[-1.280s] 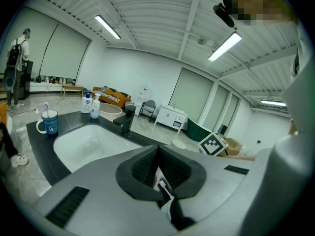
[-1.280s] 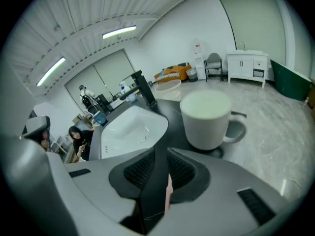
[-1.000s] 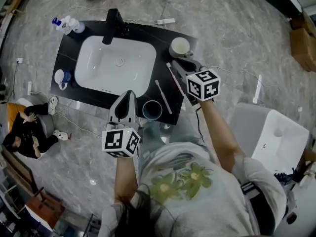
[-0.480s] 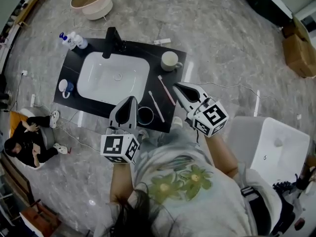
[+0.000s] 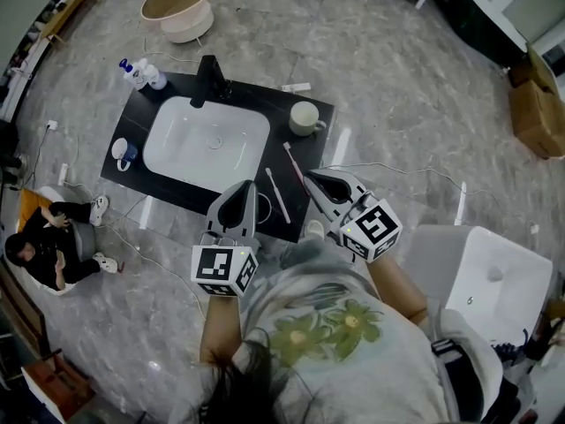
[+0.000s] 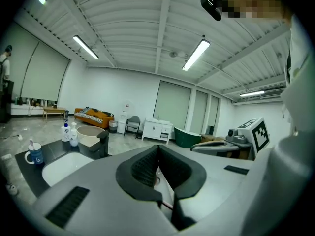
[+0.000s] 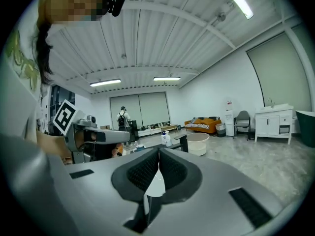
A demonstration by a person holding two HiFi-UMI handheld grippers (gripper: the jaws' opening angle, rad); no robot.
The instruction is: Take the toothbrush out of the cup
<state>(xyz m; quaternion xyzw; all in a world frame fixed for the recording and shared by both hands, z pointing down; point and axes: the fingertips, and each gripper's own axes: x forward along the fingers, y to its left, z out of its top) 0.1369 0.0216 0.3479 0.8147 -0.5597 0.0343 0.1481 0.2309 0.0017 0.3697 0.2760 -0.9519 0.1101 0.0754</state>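
On the black tabletop (image 5: 279, 117), both grippers hung over the near edge, pointing away from the person. The left gripper (image 5: 240, 186) (image 6: 157, 149) was pressed together on nothing. The right gripper (image 5: 309, 177) (image 7: 158, 154) had just closed its jaws until they touched, and it too was empty. The dark cup (image 5: 263, 207) stood just right of the left tip. The white toothbrush (image 5: 277, 194) lay flat outside the cup, between the two tips and about equally near each, its long axis running away from the person. A pink toothbrush (image 5: 294, 164) lay just beyond the right tip.
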